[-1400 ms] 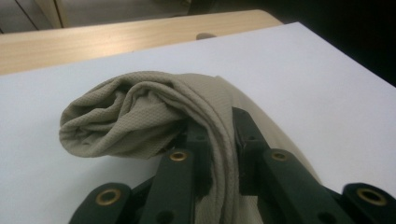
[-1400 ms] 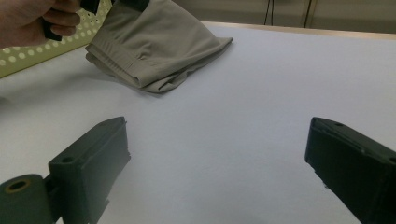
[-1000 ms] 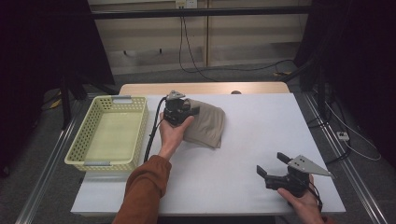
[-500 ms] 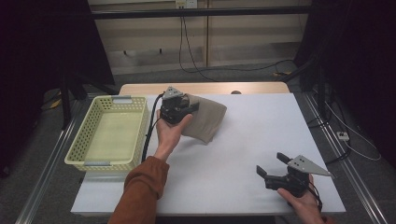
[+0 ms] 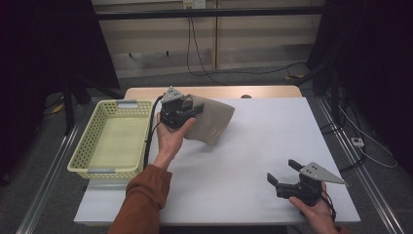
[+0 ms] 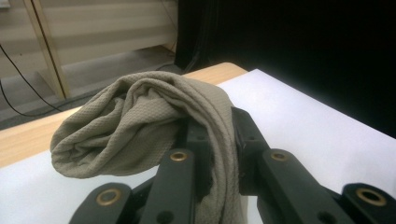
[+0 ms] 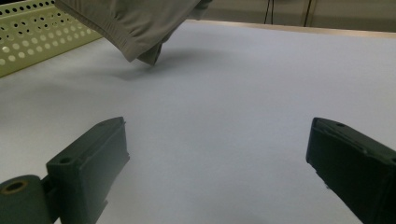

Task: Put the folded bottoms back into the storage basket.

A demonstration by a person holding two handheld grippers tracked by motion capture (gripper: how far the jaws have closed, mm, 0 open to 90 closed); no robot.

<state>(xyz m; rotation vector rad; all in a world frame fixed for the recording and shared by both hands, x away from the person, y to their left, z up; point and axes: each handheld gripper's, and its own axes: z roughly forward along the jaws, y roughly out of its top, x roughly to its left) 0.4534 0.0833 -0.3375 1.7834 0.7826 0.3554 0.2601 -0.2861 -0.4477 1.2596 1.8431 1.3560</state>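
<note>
A beige cloth hangs bunched above the white table, near its far left part. My left gripper is shut on it; in the left gripper view a thick fold of the cloth is pinched between the two black jaws. The cloth's lower corner dangles just over the tabletop in the right gripper view. My right gripper rests at the near right of the table, its jaws wide apart with nothing between them.
A pale green perforated basket stands at the table's left edge, beside the lifted cloth; its wall also appears in the right gripper view. A wooden strip borders the table's far side. Cables trail on the floor behind.
My left gripper has risen and shifted slightly toward the far side, lifting the cloth higher off the table. The right gripper has stayed put.
</note>
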